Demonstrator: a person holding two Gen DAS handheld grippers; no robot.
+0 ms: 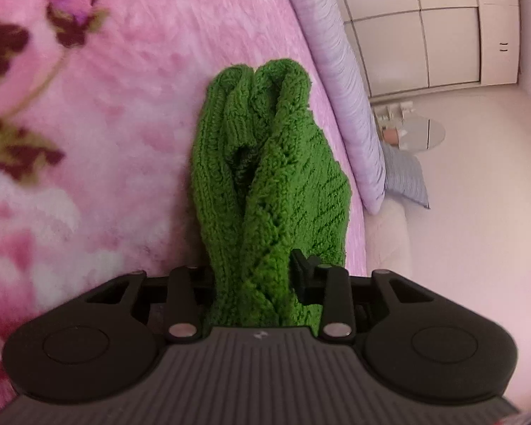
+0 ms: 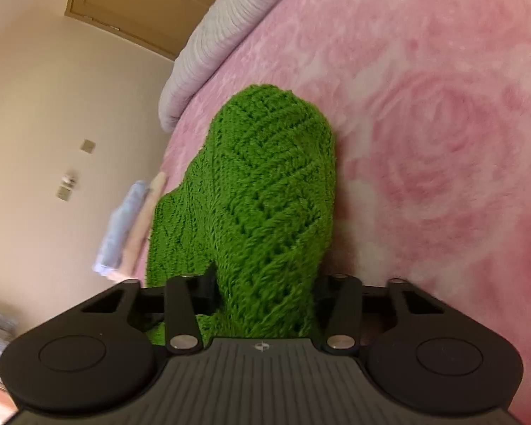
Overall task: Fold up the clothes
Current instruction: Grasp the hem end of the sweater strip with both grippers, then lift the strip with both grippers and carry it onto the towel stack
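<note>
Both claws, the left claw (image 1: 255, 276) and the right claw (image 2: 265, 290), are pinching the green knitted sweater (image 1: 265, 177) bunched right in front of them, so they should be lowering it flat and even onto the fluffy pink flowered blanket (image 2: 424, 141) on the bed beside a cream wall (image 2: 35, 106).

The green knit (image 1: 269, 184) bunches between the left tongs (image 1: 256, 276), hiding one finger entirely; only the tip of the other finger (image 1: 302, 269) pokes out at four o'clock. In the right wrist view the knit (image 2: 262, 194) buries most of the right tongs (image 2: 263, 287) too (whether the pads press cannot be told). Small things on the round table (image 1: 421, 134) at two o'clock are too tiny to name. The folded cloths (image 2: 124, 226) at nine o'clock are blurred.
</note>
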